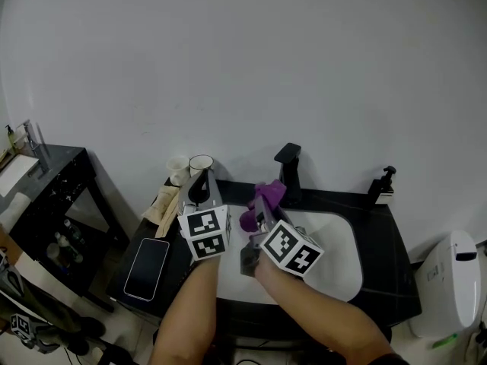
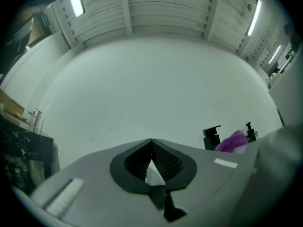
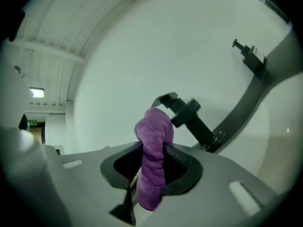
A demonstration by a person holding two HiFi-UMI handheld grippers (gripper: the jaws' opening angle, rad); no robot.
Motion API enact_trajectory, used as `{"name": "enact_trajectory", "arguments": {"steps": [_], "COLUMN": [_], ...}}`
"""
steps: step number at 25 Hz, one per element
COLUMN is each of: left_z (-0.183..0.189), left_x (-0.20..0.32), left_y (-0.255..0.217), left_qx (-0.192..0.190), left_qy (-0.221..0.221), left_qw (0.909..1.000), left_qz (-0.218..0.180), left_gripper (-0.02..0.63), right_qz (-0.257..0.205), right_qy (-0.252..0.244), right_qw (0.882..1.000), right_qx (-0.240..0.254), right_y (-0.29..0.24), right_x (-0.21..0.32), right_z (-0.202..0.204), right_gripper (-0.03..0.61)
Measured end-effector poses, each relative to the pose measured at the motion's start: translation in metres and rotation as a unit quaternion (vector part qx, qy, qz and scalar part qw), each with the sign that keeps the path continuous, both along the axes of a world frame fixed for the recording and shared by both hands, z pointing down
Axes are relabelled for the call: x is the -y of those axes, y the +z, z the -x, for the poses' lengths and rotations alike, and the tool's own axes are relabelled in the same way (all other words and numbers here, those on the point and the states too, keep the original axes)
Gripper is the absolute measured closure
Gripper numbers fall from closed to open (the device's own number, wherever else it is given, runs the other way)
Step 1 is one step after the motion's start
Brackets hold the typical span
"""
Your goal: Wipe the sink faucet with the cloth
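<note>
The black faucet stands at the back of the white sink. My right gripper is shut on a purple cloth and holds it just left of and in front of the faucet, apart from it. In the right gripper view the cloth bulges out between the jaws, with the faucet close behind. My left gripper hovers over the counter left of the sink, jaws shut and empty. The left gripper view shows the faucet and cloth far to its right.
A phone lies on the black counter's left part, two cups and a beige rag behind it. A soap dispenser stands at the sink's back right. A dark shelf is at the left, a white toilet at the right.
</note>
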State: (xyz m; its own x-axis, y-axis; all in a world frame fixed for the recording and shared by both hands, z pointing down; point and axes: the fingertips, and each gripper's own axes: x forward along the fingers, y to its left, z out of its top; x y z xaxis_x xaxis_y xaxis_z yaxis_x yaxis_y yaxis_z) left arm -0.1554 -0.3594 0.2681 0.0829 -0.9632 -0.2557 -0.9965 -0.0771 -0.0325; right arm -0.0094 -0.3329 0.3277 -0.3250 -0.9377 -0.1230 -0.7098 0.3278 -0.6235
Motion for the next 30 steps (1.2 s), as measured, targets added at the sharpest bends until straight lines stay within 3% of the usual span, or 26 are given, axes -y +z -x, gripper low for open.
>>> {"name": "enact_trajectory", "arguments": {"steps": [4, 9, 11, 14, 16, 17, 21, 25, 30], "left_z": [-0.007, -0.01, -0.013, -0.026, -0.037, -0.043, -0.058, -0.062, -0.066], "left_x": [0.004, 0.008, 0.009, 0.01, 0.01, 0.01, 0.011, 0.009, 0.009], "left_y": [0.009, 0.017, 0.019, 0.022, 0.026, 0.028, 0.036, 0.036, 0.035], "left_qx": [0.016, -0.012, -0.017, -0.024, -0.017, -0.012, 0.01, 0.014, 0.022], "left_qy": [0.004, 0.025, 0.034, 0.056, 0.07, 0.077, 0.09, 0.097, 0.102], "left_qw": [0.9998, 0.9991, 0.9986, 0.997, 0.996, 0.9954, 0.9938, 0.9932, 0.9926], "left_qz": [0.013, 0.032, 0.037, 0.047, 0.053, 0.056, 0.065, 0.063, 0.062], "left_gripper": [0.597, 0.597, 0.597, 0.597, 0.597, 0.597, 0.597, 0.597, 0.597], "right_qz": [-0.08, -0.184, -0.229, -0.291, -0.286, -0.27, -0.173, -0.151, -0.145], "right_qy": [-0.006, 0.01, 0.043, 0.112, 0.143, 0.15, 0.124, 0.085, 0.082], "right_qw": [0.996, 0.974, 0.954, 0.904, 0.89, 0.891, 0.917, 0.915, 0.915], "right_qx": [-0.045, -0.134, -0.191, -0.291, -0.325, -0.332, -0.337, -0.364, -0.367], "right_y": [-0.046, -0.09, -0.104, -0.12, -0.116, -0.11, -0.067, -0.045, -0.046], "right_x": [-0.027, -0.051, -0.059, -0.062, -0.049, -0.04, -0.008, -0.008, -0.01], "right_z": [-0.025, -0.069, -0.092, -0.125, -0.15, -0.161, -0.191, -0.183, -0.176], "right_gripper": [0.485, 0.485, 0.485, 0.485, 0.485, 0.485, 0.483, 0.483, 0.475]}}
